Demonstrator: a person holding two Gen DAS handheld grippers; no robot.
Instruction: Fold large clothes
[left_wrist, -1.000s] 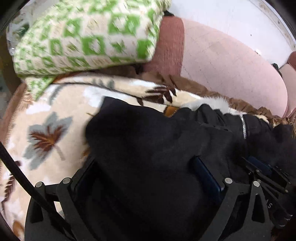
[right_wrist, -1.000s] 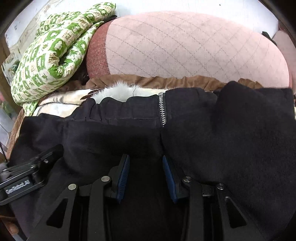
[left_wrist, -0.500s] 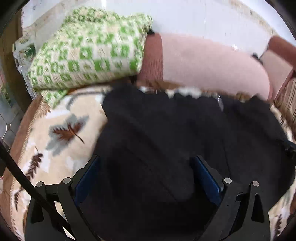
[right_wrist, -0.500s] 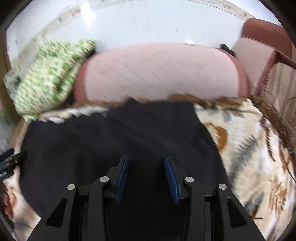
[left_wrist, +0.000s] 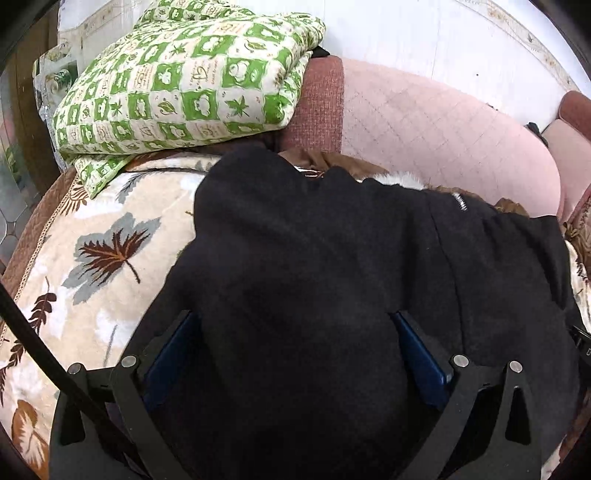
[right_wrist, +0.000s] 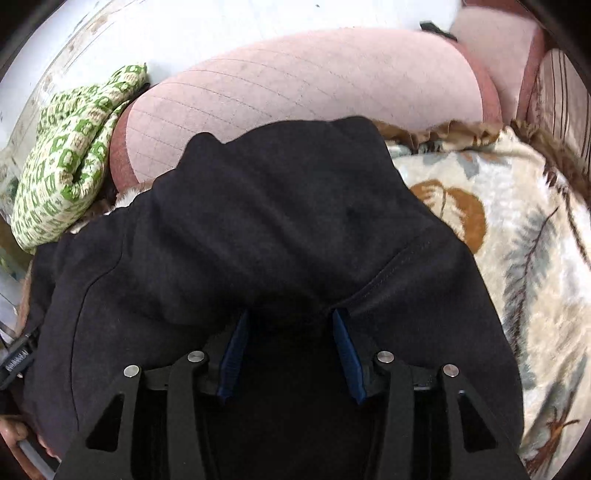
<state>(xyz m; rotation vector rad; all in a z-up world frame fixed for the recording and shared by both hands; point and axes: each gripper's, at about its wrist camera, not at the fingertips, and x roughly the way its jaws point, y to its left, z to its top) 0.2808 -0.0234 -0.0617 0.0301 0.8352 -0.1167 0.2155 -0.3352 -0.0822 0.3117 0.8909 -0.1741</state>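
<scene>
Jaws, left gripper (left_wrist: 295, 354): spread wide, two blue pads (left_wrist: 421, 362) at 8 and 4 o'clock of the frame, black cloth bulging between them; pads pressing or merely flanking: cannot tell.
Jaws, right gripper (right_wrist: 291, 354): part open, just been opening; two blue pads (right_wrist: 232, 362) at 7 and 5 o'clock, dark cloth bunched at the tips and lying between; no clear pinch seen.
Black garment (left_wrist: 332, 258): one, large, fleecy; spread over the seat from centre toward 3 o'clock in the left view, and from centre toward 9 o'clock in the right view. Zip (left_wrist: 460, 201): one, short silver run at 1 o'clock near the far hem. Seam (right_wrist: 399, 266): one, slanting at 2 o'clock from the right tips.
Leaf-print blanket (left_wrist: 92, 266): one, cream with brown and grey leaves, beneath the garment, bare at 9 o'clock of left view and 3 o'clock of right.
Green-check quilt (left_wrist: 184, 81): one, folded, at 11 o'clock.
Pink sofa back (left_wrist: 424, 125): one, quilted, at 1 o'clock, behind the garment.
Bare hand (right_wrist: 14, 432): part of one, at 8 o'clock edge of right view.
</scene>
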